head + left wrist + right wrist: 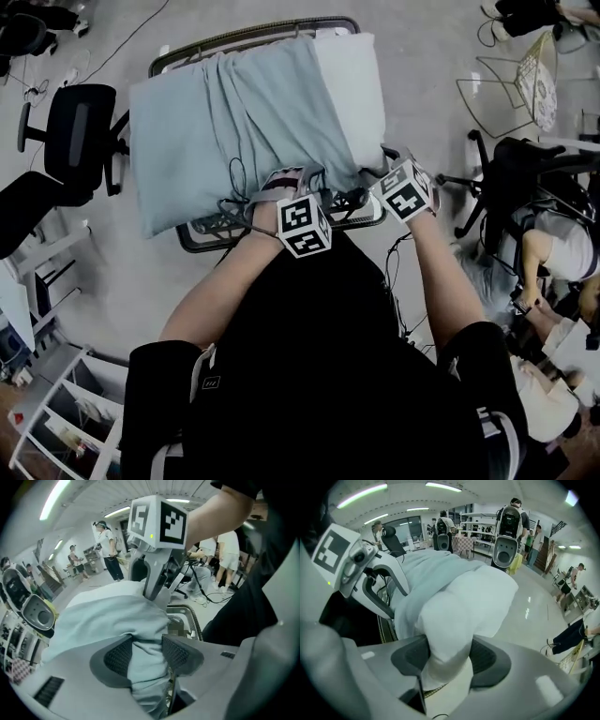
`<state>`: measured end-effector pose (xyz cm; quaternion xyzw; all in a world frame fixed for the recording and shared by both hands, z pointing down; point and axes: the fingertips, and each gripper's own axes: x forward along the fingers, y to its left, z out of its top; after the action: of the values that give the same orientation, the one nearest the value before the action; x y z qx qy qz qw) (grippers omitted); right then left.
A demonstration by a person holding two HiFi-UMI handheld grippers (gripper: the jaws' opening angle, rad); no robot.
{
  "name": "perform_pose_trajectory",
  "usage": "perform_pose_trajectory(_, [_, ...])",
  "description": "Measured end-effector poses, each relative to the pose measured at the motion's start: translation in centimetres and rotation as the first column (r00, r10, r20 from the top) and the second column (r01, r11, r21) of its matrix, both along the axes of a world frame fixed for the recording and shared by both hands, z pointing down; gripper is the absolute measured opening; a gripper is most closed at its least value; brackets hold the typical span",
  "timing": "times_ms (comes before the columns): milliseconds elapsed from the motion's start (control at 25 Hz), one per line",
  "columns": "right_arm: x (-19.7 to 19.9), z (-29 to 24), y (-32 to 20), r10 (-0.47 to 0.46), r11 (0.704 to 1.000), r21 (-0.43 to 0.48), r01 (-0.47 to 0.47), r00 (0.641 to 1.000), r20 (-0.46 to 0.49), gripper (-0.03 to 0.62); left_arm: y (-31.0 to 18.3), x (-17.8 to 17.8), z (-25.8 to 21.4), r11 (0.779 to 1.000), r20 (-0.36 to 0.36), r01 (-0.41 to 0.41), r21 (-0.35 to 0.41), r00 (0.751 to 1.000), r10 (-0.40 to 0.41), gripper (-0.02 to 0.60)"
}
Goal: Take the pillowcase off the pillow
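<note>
Left gripper (147, 653) pinched bunched pillowcase (225, 122); right gripper (449, 658) clamped exposed pillow (352, 84) corner, likely anchoring it against pull.

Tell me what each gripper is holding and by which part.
The left gripper clamps a bunched fold at the pillowcase near edge; the right gripper clamps the near corner of the bare white pillow.

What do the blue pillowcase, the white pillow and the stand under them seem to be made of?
The pillowcase looks like thin matte cloth, maybe cotton: it folds and bunches. The pillow looks like soft stuffed fabric, bulging where the right gripper pinches it. The stand seems dark metal tubing with wire mesh.
</note>
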<state>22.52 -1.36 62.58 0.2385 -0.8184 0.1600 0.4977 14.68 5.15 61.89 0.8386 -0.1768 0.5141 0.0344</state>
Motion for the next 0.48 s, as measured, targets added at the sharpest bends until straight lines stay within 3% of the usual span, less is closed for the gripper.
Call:
perform_pose_trajectory(80, [0.0, 0.0, -0.3, -0.039, 0.999, -0.004, 0.039, 0.999, 0.024, 0.255, -0.8, 0.1, 0.7, 0.999, 0.043, 0.029, 0.033, 0.999, -0.030, 0.191])
perform_pose_trajectory(280, [0.4, 0.0, -0.6, -0.131, 0.991, -0.015, 0.132, 0.990, 0.046, 0.235, -0.9, -1.6, 1.0, 0.999, 0.149, -0.011, 0.046, 0.989, 0.004, 0.066])
perform_pose_trajectory(480, [0.6, -1.0, -2.7, -0.153, 0.988, 0.011, 0.153, 0.987, 0.055, 0.221, -0.2, -6.8, 1.1, 0.999, 0.218, 0.051, 0.015, 0.975, -0.053, 0.018])
